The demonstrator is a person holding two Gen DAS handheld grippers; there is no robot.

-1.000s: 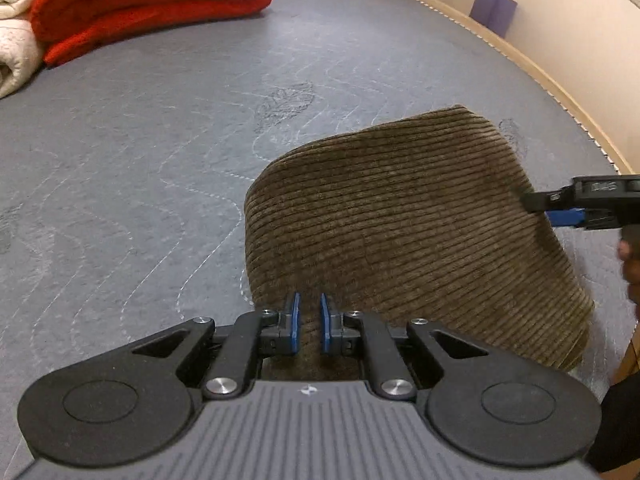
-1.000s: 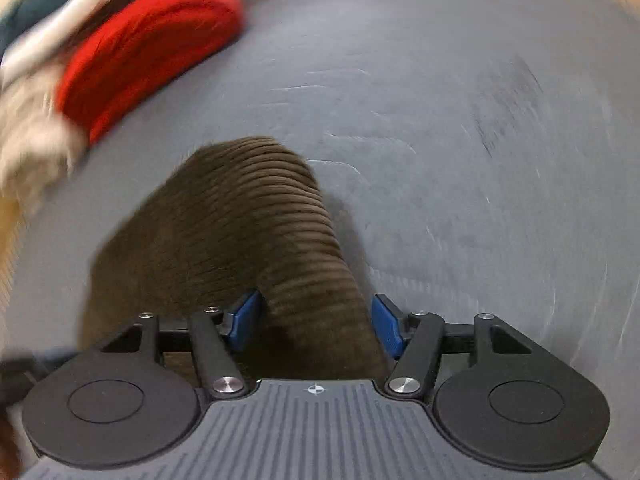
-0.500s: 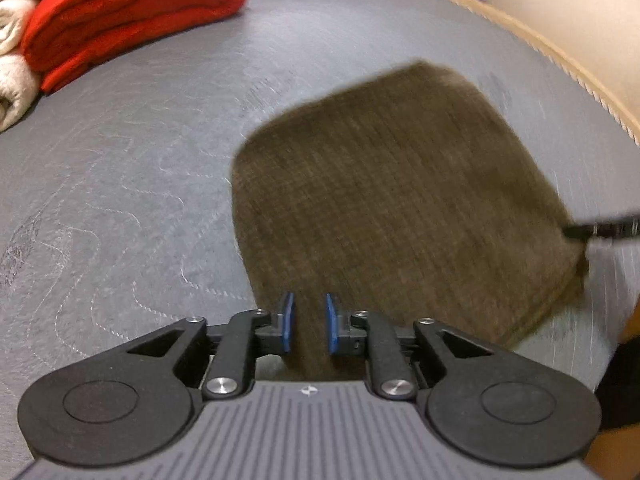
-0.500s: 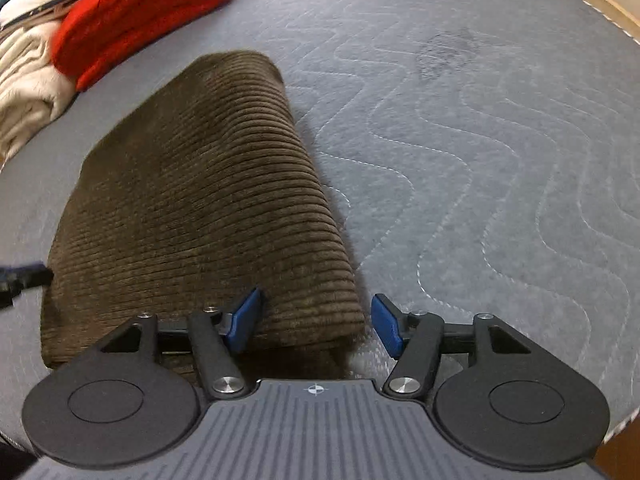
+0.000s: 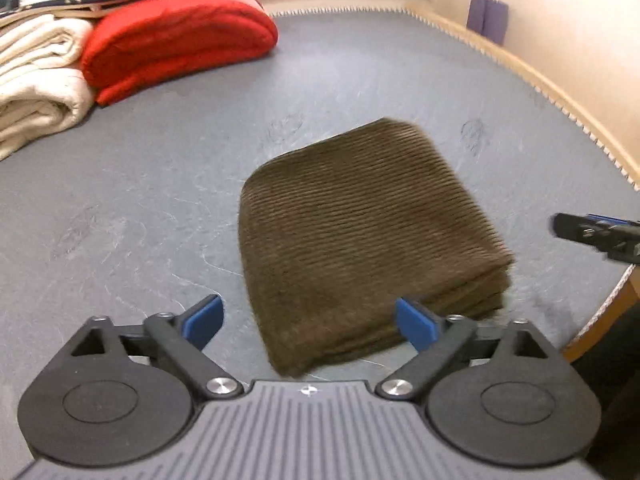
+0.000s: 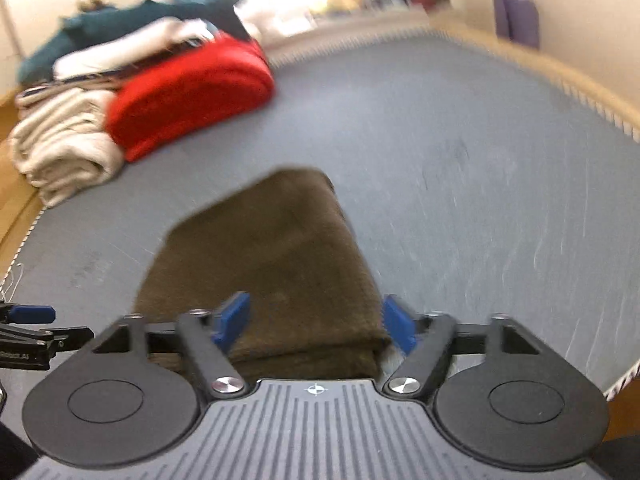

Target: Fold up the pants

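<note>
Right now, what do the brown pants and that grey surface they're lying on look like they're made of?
The brown pants look like corduroy: fine parallel ribs run across the matte, soft cloth, with stacked layers at the near edge. The grey surface looks like a quilted mattress fabric: matte weave with faint wavy stitch lines, though blur leaves the exact fibre open.

— Supporting surface?
— Grey quilted mattress (image 5: 360, 68), wavy stitch lines, pale corded piping at the far and right edges.

— Items lying directly on it?
— One pair of brown corduroy pants (image 5: 360, 236), folded into a compact, layered rectangle, near the front edge.
— One folded red blanket (image 5: 176, 36), far left corner.
— One stack of cream folded blankets (image 5: 36, 80), touching the red one on its left; further textiles lie on top, too blurred to tell apart.
</note>
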